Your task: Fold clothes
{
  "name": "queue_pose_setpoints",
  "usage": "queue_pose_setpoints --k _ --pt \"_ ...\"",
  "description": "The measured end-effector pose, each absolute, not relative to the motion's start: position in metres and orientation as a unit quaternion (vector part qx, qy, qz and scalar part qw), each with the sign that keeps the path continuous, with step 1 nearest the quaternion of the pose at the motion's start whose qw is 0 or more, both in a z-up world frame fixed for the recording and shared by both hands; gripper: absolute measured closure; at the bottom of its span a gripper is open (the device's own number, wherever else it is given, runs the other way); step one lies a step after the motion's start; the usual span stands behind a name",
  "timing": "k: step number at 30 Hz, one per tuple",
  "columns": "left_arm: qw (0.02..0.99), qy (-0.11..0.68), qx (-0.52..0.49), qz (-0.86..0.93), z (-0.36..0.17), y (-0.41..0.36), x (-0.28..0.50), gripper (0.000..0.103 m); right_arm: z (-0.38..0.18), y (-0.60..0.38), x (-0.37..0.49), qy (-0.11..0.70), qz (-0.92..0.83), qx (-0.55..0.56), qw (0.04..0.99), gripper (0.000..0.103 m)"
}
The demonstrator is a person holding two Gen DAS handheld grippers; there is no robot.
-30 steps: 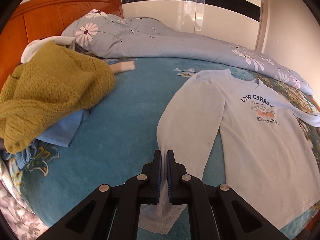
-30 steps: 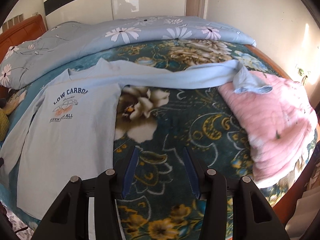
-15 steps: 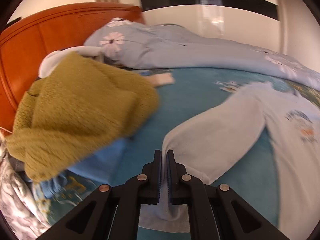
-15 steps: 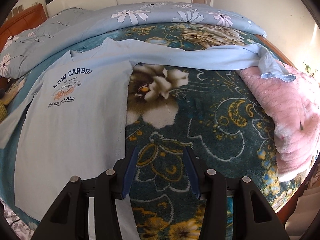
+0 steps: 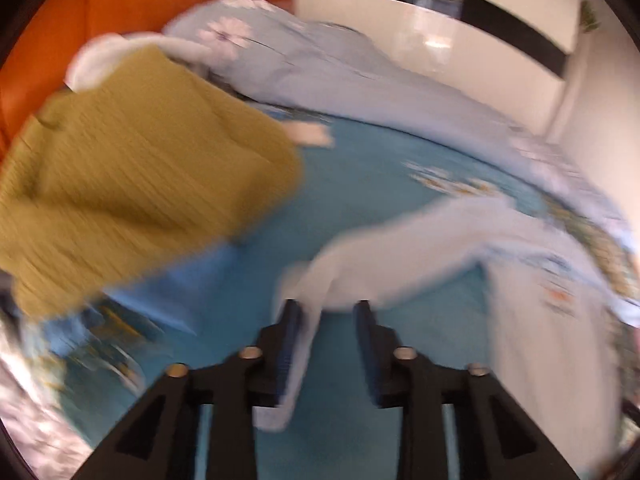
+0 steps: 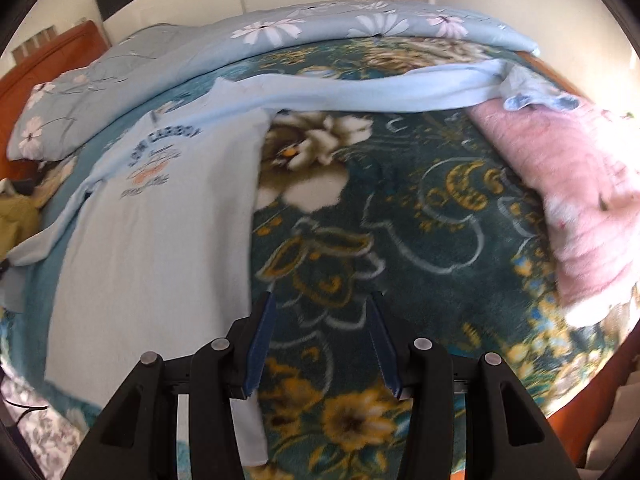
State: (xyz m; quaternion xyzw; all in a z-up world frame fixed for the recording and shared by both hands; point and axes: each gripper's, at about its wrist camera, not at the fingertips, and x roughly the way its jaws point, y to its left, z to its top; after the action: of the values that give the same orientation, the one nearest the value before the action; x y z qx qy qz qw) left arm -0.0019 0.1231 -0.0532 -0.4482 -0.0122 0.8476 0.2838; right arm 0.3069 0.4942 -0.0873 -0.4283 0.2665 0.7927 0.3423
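A pale blue long-sleeved shirt [image 6: 160, 216] with a "LOW CARBON" print lies flat on the bed. One sleeve [image 5: 384, 256] stretches toward the left wrist camera, its cuff hanging between the jaws. My left gripper [image 5: 325, 312] is open, the sleeve loose against the left pad. The other sleeve [image 6: 380, 92] runs right, its cuff on a pink blanket. My right gripper [image 6: 320, 300] is open and empty above the bedspread, beside the shirt's hem edge.
An olive knitted sweater [image 5: 132, 168] is heaped at the left by the orange headboard [image 5: 100, 12]. A pale blue floral duvet [image 6: 280, 36] lies along the back. A pink blanket [image 6: 580, 200] lies at the right bed edge. The bedspread [image 6: 400, 220] is teal with flowers.
My left gripper has opened, after being shut on the sleeve cuff and pulling it left. The right gripper has moved closer over the bed and stayed open.
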Motion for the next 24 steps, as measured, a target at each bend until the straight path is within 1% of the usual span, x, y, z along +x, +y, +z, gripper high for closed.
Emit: queue_pose_setpoints --k 2,5,8,10,12,16,22,24 --pt "0.339 -0.027 -0.474 0.812 -0.066 0.131 0.027 0.061 -0.091 0.485 0.312 0.284 0.802 -0.424 0.31 0.054" --pt "0.377 0.002 -0.498 0.781 -0.084 0.149 0.059 0.061 -0.098 0.473 0.315 0.287 0.811 -0.429 0.276 0.054" --pt "0.395 0.006 -0.528 0.752 -0.098 0.16 0.076 0.061 -0.103 0.465 0.321 0.287 0.816 -0.427 0.265 0.054" --pt "0.395 0.015 -0.529 0.751 -0.098 0.163 0.088 0.061 -0.106 0.461 0.326 0.288 0.819 -0.425 0.257 0.054" --pt "0.393 0.025 -0.527 0.753 -0.096 0.165 0.098 0.061 -0.108 0.458 0.334 0.307 0.821 -0.416 0.243 0.054" --pt "0.416 -0.017 -0.559 0.717 -0.099 0.164 0.101 0.062 -0.11 0.446 0.347 0.324 0.83 -0.403 0.208 0.054" --pt "0.411 -0.086 -0.587 0.692 -0.108 0.152 0.099 0.063 -0.111 0.435 0.366 0.295 0.838 -0.402 0.221 0.054" --pt "0.408 -0.099 -0.592 0.687 -0.108 0.151 0.1 0.063 -0.111 0.434 0.362 0.279 0.838 -0.405 0.237 0.059"
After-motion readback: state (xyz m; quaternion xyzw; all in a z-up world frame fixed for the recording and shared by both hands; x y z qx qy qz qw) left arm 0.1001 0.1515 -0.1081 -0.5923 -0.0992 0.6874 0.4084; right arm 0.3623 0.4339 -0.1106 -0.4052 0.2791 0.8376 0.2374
